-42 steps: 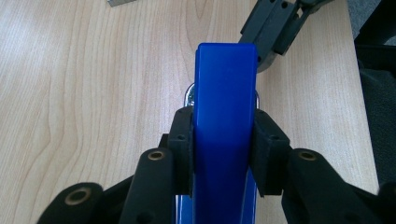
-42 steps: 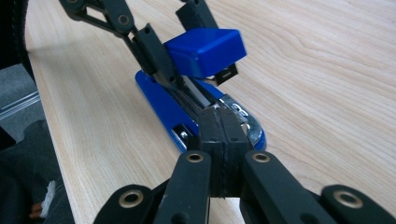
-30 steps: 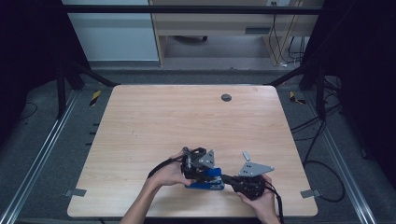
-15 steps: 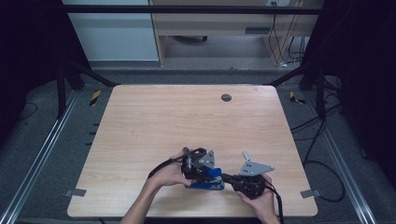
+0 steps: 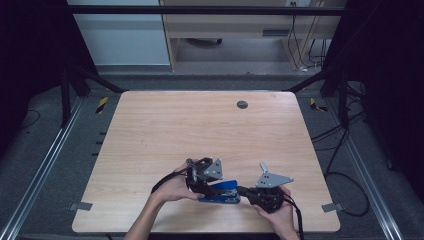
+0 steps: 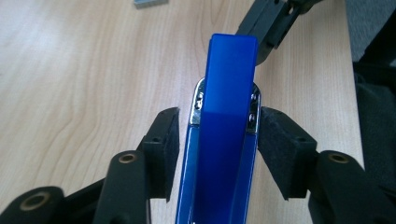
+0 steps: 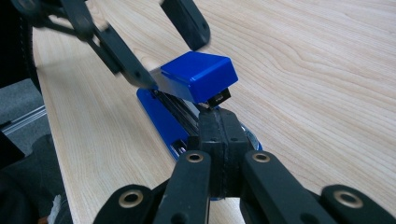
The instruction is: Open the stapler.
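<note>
Near the front edge of the pale wooden table (image 5: 165,130), a blue stapler (image 5: 220,192) lies flat on the grain, between the person's two hands. Its body is glossy blue plastic, long and narrow with squared corners, and a bright chrome band wraps its sides where the lid meets the base. In the right gripper view the lid (image 7: 198,74) stands tilted up from the flat blue base plate (image 7: 159,116), showing the metal staple channel beneath it.

The left gripper (image 6: 218,151) straddles the stapler from one end. Its jaws have just been opening: the two black foam-faced pads (image 6: 280,149) now stand just off the stapler's chrome sides, one on each flank, with a thin slit of table visible on either side, so the stapler sits between them without being pinched. The pads are blocky and matte, with a slightly fuzzy surface, bolted to smooth black arms with brass-coloured rivets.

The right gripper (image 7: 219,140) comes in from the opposite end. Its two dark pads are pressed together face to face with no gap, and their tip rests down at the stapler's base, right under the raised front of the lid. Whether anything thin is caught between them cannot be told.

From the high view, grey three-cornered metal plates top both grippers, black cables trail toward the person, and a small dark round grommet (image 5: 242,104) sits far across the table.
</note>
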Demonstrator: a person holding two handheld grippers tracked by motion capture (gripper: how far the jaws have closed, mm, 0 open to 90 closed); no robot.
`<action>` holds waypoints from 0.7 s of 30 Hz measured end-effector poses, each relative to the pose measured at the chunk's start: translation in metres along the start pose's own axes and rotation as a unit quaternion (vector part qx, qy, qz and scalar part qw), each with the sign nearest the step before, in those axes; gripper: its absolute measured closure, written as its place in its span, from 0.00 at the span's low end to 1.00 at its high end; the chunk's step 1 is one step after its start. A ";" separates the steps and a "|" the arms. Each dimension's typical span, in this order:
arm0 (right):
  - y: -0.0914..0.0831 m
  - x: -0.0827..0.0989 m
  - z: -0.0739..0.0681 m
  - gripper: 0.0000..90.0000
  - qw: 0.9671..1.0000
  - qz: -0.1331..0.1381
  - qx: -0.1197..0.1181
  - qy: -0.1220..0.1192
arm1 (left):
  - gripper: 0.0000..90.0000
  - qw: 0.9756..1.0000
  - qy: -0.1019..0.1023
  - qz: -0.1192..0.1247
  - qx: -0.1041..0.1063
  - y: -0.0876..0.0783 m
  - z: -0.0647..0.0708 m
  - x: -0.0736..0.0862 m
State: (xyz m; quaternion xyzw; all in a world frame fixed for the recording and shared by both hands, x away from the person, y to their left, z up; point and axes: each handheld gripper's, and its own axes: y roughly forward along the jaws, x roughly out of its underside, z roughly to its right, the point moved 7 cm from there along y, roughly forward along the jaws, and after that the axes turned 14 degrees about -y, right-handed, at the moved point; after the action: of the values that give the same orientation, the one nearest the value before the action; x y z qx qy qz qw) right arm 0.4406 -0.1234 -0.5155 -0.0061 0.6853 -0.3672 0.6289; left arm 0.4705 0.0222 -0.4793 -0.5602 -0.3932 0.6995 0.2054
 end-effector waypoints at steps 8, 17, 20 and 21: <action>0.000 0.000 0.000 1.00 1.000 0.002 0.001 0.002 | 0.51 0.997 -0.040 0.055 -0.032 -0.027 -0.003 0.001; 0.000 -0.001 0.000 1.00 1.000 0.003 -0.001 0.005 | 0.53 0.984 -0.105 0.126 -0.070 -0.036 -0.008 0.003; 0.001 -0.001 0.000 1.00 1.000 0.004 -0.002 0.004 | 0.58 0.978 -0.124 0.151 -0.075 -0.037 -0.007 0.001; 0.001 -0.001 0.000 1.00 1.000 0.004 -0.002 0.003 | 0.62 0.976 -0.129 0.160 -0.079 -0.037 -0.006 0.001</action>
State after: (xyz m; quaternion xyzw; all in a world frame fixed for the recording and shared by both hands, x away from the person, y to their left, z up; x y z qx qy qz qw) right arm 0.4410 -0.1223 -0.5148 -0.0033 0.6880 -0.3633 0.6282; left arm 0.4700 0.0469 -0.4512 -0.5354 -0.3756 0.7565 -0.0058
